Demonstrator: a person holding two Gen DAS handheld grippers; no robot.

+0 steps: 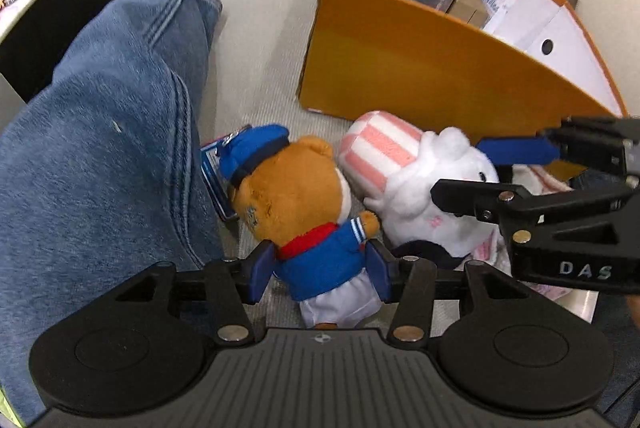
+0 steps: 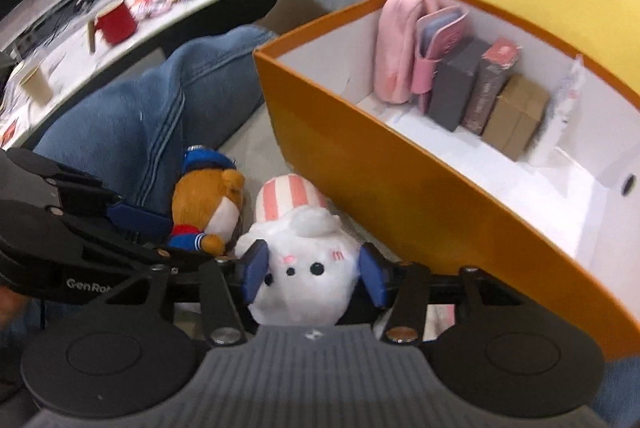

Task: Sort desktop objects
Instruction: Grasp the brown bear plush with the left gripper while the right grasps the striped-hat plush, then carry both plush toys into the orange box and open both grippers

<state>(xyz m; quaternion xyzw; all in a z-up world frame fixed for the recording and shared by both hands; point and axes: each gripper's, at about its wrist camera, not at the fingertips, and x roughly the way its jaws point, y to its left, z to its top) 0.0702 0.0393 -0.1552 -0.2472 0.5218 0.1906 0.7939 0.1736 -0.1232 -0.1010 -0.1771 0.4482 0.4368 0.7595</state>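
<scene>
Left tongs point(image 1: 320, 270) part open astride bear point(image 1: 298, 196), pads just beside its blue jacket; right tongs point(image 2: 314, 274) likewise astride white plush point(image 2: 306, 260), beside orange box point(image 2: 400, 188).

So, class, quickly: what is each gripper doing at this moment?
Left gripper: open, pads either side of the bear plush, not squeezing it.
Right gripper: open, pads flanking the white plush, not gripping.
</scene>
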